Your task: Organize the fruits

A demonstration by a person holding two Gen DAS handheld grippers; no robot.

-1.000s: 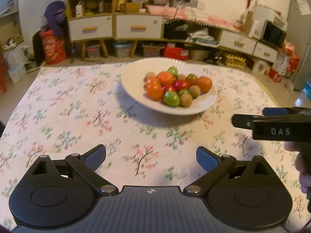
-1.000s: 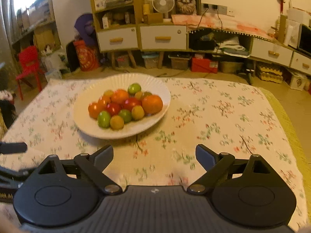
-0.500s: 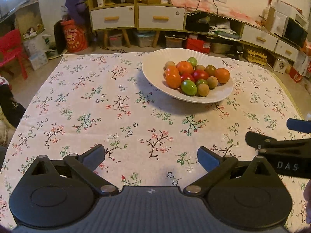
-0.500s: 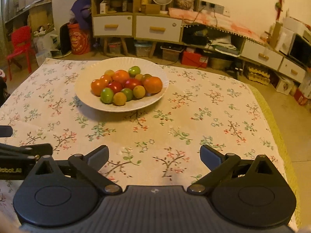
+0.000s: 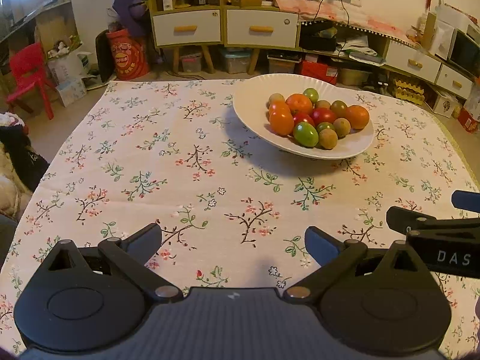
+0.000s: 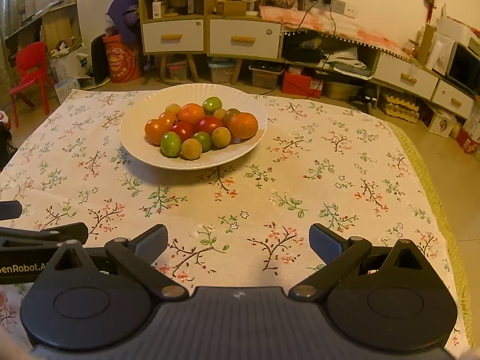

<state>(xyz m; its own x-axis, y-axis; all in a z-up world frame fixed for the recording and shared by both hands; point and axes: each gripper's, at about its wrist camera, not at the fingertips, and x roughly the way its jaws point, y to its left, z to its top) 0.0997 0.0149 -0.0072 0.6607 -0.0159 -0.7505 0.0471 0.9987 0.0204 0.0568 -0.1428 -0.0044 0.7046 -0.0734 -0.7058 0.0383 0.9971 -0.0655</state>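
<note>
A white fluted plate (image 6: 141, 153) is sitting on the floral tablecloth (image 6: 300, 186), toward the far side of the table, and it is holding all of the fruits (image 6: 201, 127) in one heap: several orange ones, two red ones at the centre, three or so green ones and a few small yellow-brown ones. The fruits are touching one another and are lying inside the rim; none is lying on the cloth. In the left wrist view the plate (image 5: 249, 114) is appearing to the right of centre, with the fruits (image 5: 318, 118) piled toward its near-right part. The left gripper (image 5: 234, 240) is hovering over bare cloth near the table's front edge, its fingers standing wide apart with nothing between them. The right gripper (image 6: 238, 238) is hovering alongside it, well short of the plate; its jaws have just been opening and are now standing fully apart, with only cloth showing between them. Compared with the earlier frames, both cameras are now showing more of the near cloth, the plate is sitting farther from each gripper, and the heap of fruits is showing the same arrangement.
</note>
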